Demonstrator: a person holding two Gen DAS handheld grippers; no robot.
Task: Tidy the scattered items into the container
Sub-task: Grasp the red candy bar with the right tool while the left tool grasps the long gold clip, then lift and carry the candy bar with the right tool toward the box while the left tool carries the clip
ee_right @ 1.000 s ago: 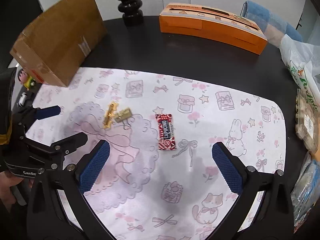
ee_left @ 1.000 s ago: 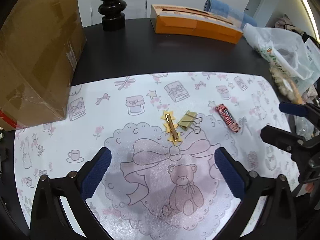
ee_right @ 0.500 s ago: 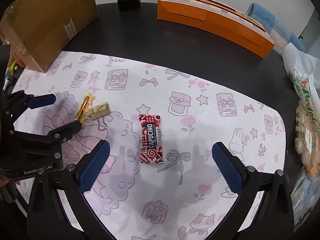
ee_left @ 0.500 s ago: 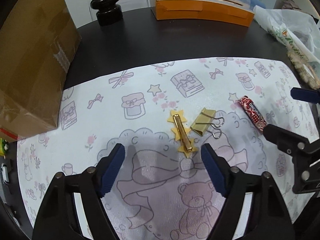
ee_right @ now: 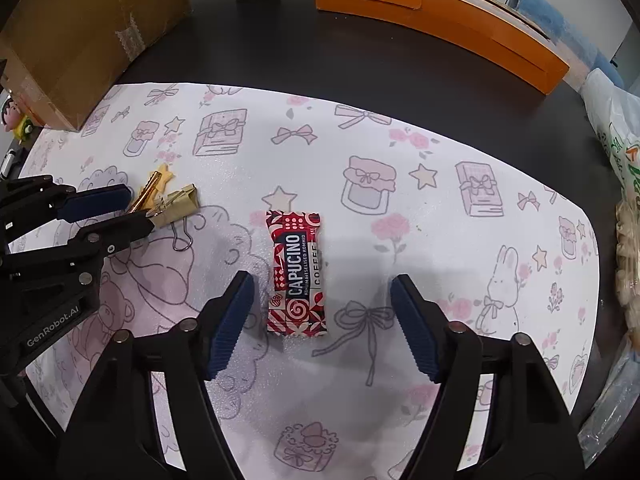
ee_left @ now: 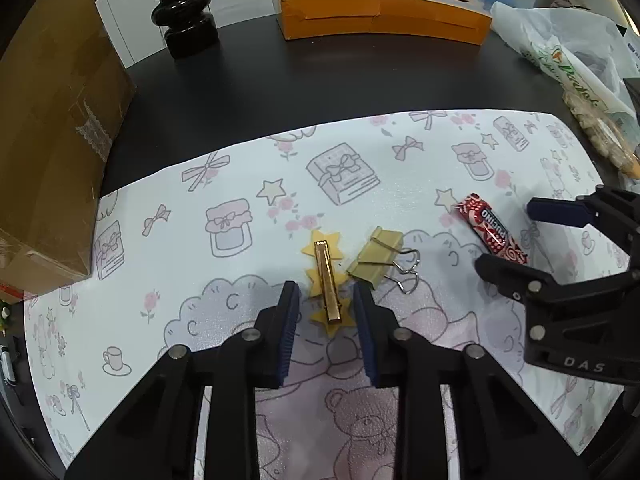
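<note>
Gold hair clip (ee_left: 327, 285), slim metal bar on yellow star-shaped felt, lies flat on the printed mat (ee_left: 240, 184). Left gripper (ee_left: 326, 308) straddles its near end, jaws narrowed, ribbed blue pads (ee_left: 289, 320) just beside the clip on both sides; contact cannot be told. Just right of the clip: gold binder clip (ee_left: 376, 258) with wire handles. Red candy wrapper (ee_right: 297, 274), glossy, crimped ends, lies lengthwise between the right gripper (ee_right: 322, 306) fingers, nearer the left pad; jaws wide apart, holding nothing. Brown cardboard box (ee_left: 52, 136) stands at the mat's far-left edge.
</note>
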